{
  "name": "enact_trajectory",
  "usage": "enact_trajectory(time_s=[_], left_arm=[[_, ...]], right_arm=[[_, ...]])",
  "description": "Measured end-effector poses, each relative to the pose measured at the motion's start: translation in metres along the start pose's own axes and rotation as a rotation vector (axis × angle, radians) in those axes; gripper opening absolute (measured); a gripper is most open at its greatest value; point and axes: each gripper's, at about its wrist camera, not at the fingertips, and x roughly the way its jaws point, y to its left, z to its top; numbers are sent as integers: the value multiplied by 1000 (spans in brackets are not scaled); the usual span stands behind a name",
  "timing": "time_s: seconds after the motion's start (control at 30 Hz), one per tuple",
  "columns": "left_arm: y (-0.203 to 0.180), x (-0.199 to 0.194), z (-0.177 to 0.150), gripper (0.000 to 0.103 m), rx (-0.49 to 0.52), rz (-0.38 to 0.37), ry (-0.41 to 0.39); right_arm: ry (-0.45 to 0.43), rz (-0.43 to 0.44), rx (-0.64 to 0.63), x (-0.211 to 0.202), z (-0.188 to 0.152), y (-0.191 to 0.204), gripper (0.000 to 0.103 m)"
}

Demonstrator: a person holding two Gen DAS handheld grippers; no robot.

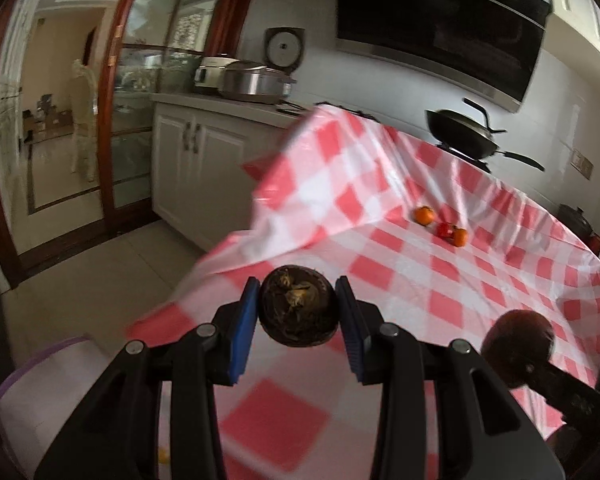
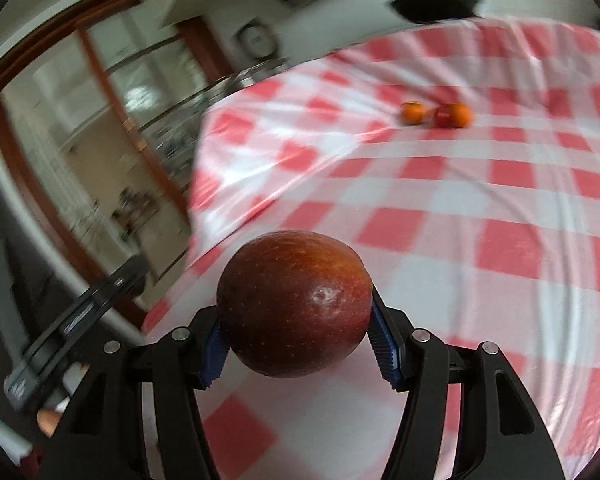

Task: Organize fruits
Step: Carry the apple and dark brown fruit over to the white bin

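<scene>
Left gripper jaws pinch a dark fruit — only the right-wrist view shows the apple pinched.

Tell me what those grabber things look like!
Both look alike. The left gripper and the right gripper have shiny black plastic arms shaped like open frames with long cut-out slots, joined by round silver bolts. The jaws are lined with blue ribbed pads. No cables, markings or sleeves show in these views.
</scene>
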Motion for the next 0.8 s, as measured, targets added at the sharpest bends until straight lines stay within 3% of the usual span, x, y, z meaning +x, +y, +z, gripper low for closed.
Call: enact_trajectory(time_s=[0.43,0.67,0.8], left_arm=[[129,-33,-22,39,-134,189,28],[188,-38,-50,39,-197,279,94],[215,-33,-72,39,-220,326,173]], right_arm=[[150,184,-270,18,-40,104,59],[296,274,-442,47,-81,163,59],[394,304,-534,66,-112,190,59]])
